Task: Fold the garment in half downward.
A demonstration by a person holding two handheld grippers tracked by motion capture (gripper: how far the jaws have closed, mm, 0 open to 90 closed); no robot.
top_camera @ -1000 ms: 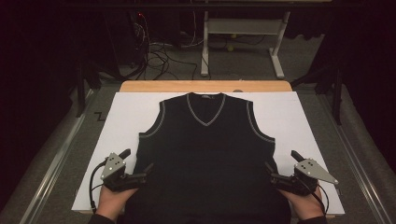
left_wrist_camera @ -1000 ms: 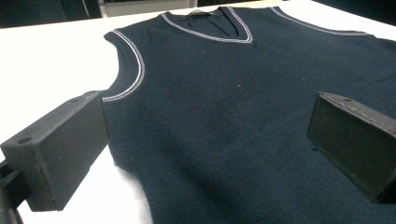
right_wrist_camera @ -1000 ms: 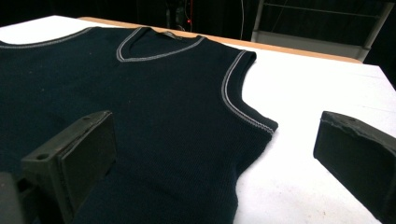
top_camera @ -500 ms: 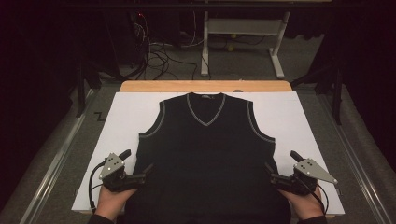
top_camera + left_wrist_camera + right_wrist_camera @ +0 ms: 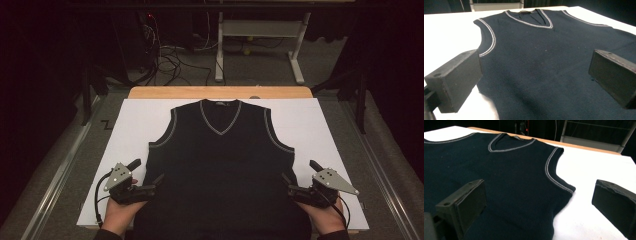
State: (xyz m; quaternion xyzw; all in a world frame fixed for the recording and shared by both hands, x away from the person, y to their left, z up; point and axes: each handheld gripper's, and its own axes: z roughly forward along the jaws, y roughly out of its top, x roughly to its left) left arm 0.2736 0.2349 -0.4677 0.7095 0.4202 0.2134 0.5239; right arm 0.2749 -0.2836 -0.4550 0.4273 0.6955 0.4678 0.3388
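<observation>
A dark sleeveless V-neck vest (image 5: 222, 170) with grey trim lies flat on a white sheet (image 5: 320, 125), neck toward the far side. My left gripper (image 5: 147, 173) is open at the vest's left side edge, below the armhole. In the left gripper view this gripper (image 5: 536, 80) has one jaw over the sheet and the other over the vest (image 5: 544, 55). My right gripper (image 5: 300, 174) is open at the vest's right side edge. In the right gripper view this gripper (image 5: 541, 206) straddles the edge of the vest (image 5: 506, 170) the same way. Nothing is held.
The sheet covers a wooden table (image 5: 220, 92) whose far edge shows. Bare sheet lies on both sides of the vest. Beyond the table, cables (image 5: 170, 60) and a metal stand (image 5: 260, 30) are on the floor. Metal rails (image 5: 55, 180) run along both sides.
</observation>
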